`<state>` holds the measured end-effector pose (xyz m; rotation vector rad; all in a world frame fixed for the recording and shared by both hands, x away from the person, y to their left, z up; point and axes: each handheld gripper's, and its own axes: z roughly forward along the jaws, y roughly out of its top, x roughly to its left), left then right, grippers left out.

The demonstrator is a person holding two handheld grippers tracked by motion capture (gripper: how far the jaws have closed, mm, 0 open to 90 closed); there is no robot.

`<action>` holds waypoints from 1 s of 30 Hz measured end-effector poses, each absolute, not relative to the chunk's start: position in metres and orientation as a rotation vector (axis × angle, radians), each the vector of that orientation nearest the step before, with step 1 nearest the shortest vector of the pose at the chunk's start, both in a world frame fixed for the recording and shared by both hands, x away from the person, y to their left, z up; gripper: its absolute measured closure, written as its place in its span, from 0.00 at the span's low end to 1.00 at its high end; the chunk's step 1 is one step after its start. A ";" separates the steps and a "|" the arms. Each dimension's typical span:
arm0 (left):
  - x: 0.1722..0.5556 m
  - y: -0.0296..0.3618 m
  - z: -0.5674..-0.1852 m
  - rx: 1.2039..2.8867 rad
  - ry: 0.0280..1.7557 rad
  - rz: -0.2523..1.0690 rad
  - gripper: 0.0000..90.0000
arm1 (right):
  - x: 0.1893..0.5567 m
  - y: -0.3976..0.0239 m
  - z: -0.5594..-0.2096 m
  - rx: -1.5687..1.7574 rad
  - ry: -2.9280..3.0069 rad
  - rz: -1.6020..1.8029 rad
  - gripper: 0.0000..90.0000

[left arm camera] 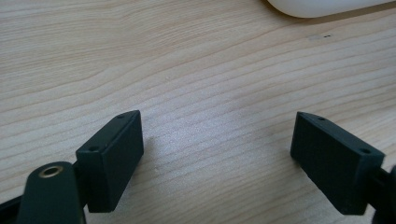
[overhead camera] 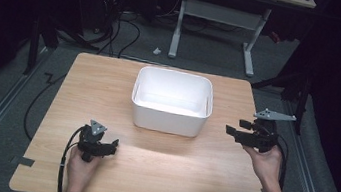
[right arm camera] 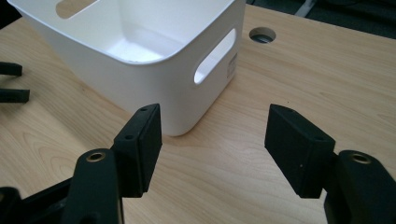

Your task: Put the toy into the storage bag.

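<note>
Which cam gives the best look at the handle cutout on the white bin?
Right gripper view: the white bin sits close, and its slot-shaped handle cutout faces the camera in full. The high view shows the whole bin from above, the cutout just a thin line on its right wall. The left gripper view catches a sliver of the bin's base.

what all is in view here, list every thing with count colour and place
bin: one, white, empty, handle slots in its end walls, middle of the table toward the far edge
table: one, light wood, round cable hole near the bin
desk frame: one, white legs, on the floor beyond the table
left gripper: one, black, jaws open over bare wood, near-left of the table
right gripper: one, black, jaws open, nothing between them, pointing at the bin's corner
hands: two, each holding a gripper
</note>
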<state>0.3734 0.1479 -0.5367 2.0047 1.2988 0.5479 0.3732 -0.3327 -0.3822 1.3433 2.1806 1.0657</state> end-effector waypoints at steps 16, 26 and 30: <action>0.373 0.148 -0.537 2.006 1.299 0.548 0.19 | 0.346 -0.329 -0.409 1.322 2.185 1.084 0.41; 0.373 0.148 -0.537 2.004 1.299 0.548 0.19 | 0.341 -0.324 -0.433 1.362 2.193 1.130 0.41; 0.373 0.148 -0.537 2.006 1.299 0.548 0.19 | 0.343 -0.319 -0.442 1.373 2.193 1.150 0.41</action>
